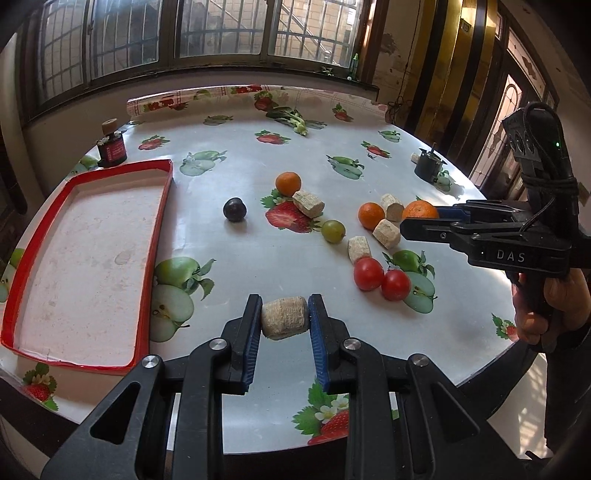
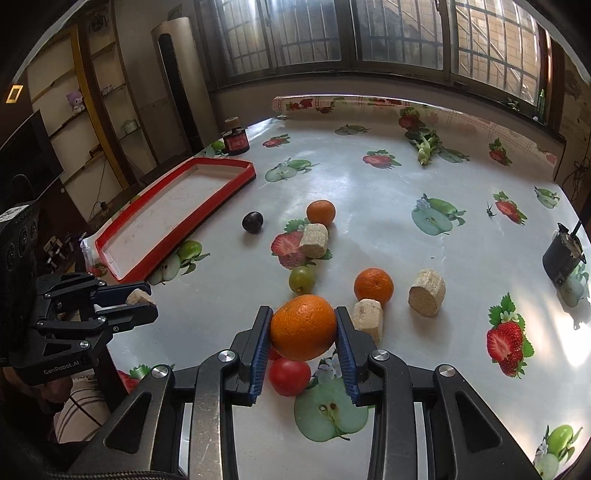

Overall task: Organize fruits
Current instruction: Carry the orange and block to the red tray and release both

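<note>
The tray [image 1: 88, 258] lies along the table's [image 1: 229, 155] left edge, with a jar [image 1: 112, 146] at its far corner. A plum [image 1: 235, 209] sits between the tray and the scattered oranges [image 1: 288, 183], cork pieces [image 1: 308, 203] and tomatoes [image 1: 368, 273] toward the right. Greens [image 1: 291, 118] lie near the far edge, a pot [image 1: 428, 166] by the right edge.

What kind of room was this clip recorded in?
Probably a home living or dining room: a table under a fruit-print oilcloth, barred windows behind it, and wall shelves holding a plush toy.
</note>
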The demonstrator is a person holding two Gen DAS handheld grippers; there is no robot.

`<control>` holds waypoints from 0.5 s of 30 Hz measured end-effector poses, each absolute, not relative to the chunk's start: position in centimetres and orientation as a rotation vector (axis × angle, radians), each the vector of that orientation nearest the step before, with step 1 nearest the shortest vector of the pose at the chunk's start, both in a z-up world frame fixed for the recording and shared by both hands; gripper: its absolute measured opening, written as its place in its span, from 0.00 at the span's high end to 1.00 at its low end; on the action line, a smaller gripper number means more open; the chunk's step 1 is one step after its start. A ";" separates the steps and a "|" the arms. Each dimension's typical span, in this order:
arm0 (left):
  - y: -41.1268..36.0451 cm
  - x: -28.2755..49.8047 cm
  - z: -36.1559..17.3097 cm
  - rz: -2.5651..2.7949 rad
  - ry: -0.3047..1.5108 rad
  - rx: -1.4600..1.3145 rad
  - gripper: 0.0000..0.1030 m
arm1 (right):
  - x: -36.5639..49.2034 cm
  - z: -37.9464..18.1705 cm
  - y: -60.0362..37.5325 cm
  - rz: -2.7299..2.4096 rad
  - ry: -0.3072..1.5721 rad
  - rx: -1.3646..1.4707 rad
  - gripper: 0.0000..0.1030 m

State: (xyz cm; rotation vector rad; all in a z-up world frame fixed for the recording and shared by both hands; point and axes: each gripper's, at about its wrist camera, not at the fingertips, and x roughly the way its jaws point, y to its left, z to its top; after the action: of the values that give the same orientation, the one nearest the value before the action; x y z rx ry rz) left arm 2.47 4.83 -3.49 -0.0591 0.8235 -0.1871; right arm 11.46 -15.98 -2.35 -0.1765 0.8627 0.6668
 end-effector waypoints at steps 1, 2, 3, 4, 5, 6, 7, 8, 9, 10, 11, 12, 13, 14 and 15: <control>5.3 2.3 -3.4 -0.175 0.819 -0.064 0.78 | 11.5 -2.3 -15.6 0.675 0.862 -0.176 0.67; 5.9 2.2 -3.2 -0.167 0.815 -0.071 0.78 | 11.4 -2.3 -15.2 0.683 0.861 -0.174 0.67; 6.4 2.1 -3.2 -0.159 0.812 -0.077 0.78 | 11.4 -2.2 -14.9 0.691 0.860 -0.172 0.67; 6.9 2.0 -3.1 -0.150 0.809 -0.084 0.78 | 11.4 -2.1 -14.5 0.698 0.859 -0.171 0.67; 7.4 1.9 -3.0 -0.139 0.805 -0.090 0.78 | 11.4 -2.0 -14.1 0.704 0.859 -0.169 0.67; 8.0 1.9 -2.9 -0.131 0.803 -0.097 0.78 | 11.4 -1.9 -13.7 0.711 0.858 -0.169 0.67; 8.5 1.8 -2.8 -0.122 0.800 -0.104 0.78 | 11.4 -1.8 -13.4 0.717 0.856 -0.167 0.67; 9.0 1.8 -2.7 -0.114 0.798 -0.111 0.78 | 11.4 -1.7 -13.0 0.725 0.855 -0.165 0.67; 9.5 1.8 -2.6 -0.105 0.796 -0.117 0.78 | 11.4 -1.6 -12.5 0.733 0.855 -0.165 0.67; 9.9 1.8 -2.6 -0.098 0.795 -0.123 0.78 | 11.4 -1.5 -12.1 0.739 0.855 -0.165 0.67; 10.4 1.8 -2.5 -0.091 0.793 -0.128 0.78 | 11.5 -1.5 -11.7 0.746 0.855 -0.164 0.67; 10.8 1.8 -2.5 -0.082 0.791 -0.131 0.78 | 11.5 -1.4 -11.3 0.754 0.854 -0.162 0.67; 11.3 1.8 -2.4 -0.074 0.789 -0.136 0.78 | 11.6 -1.3 -10.9 0.763 0.854 -0.161 0.67; 11.7 1.7 -2.3 -0.065 0.786 -0.140 0.78 | 11.6 -1.3 -10.4 0.771 0.853 -0.161 0.67; 12.2 1.7 -2.3 -0.055 0.784 -0.144 0.78 | 11.7 -1.2 -9.9 0.780 0.851 -0.160 0.67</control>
State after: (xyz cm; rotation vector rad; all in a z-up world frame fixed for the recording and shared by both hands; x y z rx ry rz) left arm 1.70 12.23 -2.26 -0.1444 0.7841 -0.0549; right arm 11.65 -9.91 -1.20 -0.1603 0.8512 0.7800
